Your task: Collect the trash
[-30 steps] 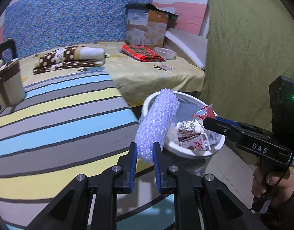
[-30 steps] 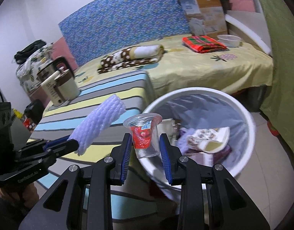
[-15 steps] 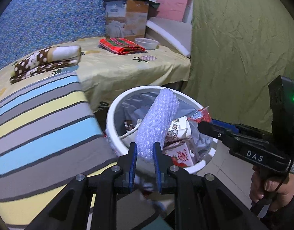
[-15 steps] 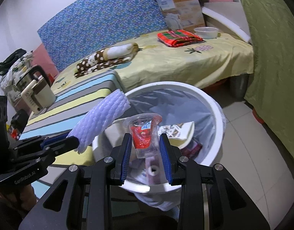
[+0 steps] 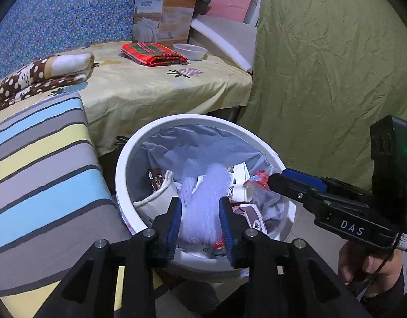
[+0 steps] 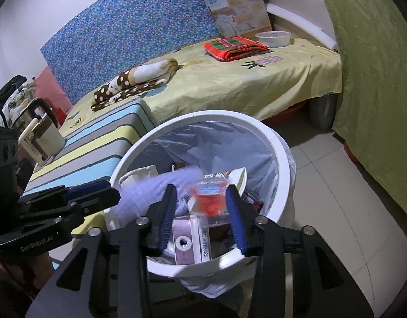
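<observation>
A white trash bin (image 5: pixel 193 122) with a grey liner stands on the floor and holds several cartons and wrappers; it also shows in the right wrist view (image 6: pixel 280 156). My left gripper (image 5: pixel 200 214) is open over the bin, and the white foam net sleeve (image 5: pixel 203 206) lies blurred between its spread fingers, dropping into the trash. My right gripper (image 6: pixel 200 212) is open over the bin too. The clear plastic cup with a red label (image 6: pixel 208 198) is blurred between its fingers, loose and falling. The sleeve also shows in the right wrist view (image 6: pixel 155 188).
A striped cushioned bench (image 5: pixel 39 164) stands left of the bin, with a kettle (image 6: pixel 41 137) on it. A bed with a yellow sheet (image 5: pixel 155 84) lies behind, carrying folded cloths, a box and a bowl. A green curtain (image 5: pixel 336 66) hangs on the right.
Both grippers moved over the bin and opened. The foam sleeve and the cup were let go and are dropping into the bin.
</observation>
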Demonstrator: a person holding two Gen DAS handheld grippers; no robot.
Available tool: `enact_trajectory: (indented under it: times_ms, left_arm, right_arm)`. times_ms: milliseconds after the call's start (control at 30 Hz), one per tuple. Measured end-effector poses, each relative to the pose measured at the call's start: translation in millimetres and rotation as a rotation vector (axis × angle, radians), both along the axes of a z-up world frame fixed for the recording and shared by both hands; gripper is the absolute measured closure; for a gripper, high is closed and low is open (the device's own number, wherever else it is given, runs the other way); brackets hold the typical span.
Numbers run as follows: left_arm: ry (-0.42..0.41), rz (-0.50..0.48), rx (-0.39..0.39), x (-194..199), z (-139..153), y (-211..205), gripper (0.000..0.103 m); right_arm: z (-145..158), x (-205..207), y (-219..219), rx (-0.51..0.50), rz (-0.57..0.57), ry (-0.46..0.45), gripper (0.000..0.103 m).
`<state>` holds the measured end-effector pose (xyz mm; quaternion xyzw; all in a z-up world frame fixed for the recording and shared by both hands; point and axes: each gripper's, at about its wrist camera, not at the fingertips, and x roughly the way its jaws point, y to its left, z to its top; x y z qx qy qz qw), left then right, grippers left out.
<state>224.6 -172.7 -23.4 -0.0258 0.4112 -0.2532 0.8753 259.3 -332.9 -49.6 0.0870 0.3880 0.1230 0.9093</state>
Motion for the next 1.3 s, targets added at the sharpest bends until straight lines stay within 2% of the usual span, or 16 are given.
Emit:
enact_trajectory:
  times_ms: [333, 700, 1300]
  left_arm:
    - [-0.036, 0.038, -0.015, -24.4, 13.4, 18.4, 0.073]
    - [-0.082, 0.120, 0.002, -75.5, 31.8, 48.5, 0.073]
    - [-0.164, 0.262, 0.064, -163.0, 51.4, 83.7, 0.073]
  right_arm:
    - [15.4, -13.2, 12.9, -0.015, 0.030, -0.033, 0.061]
    - [33.7, -47.9, 41.4, -0.060, 0.099, -0.095, 0.061]
    - [43.3, -97.7, 70.9, -0.092, 0.178, -0.149, 0.061]
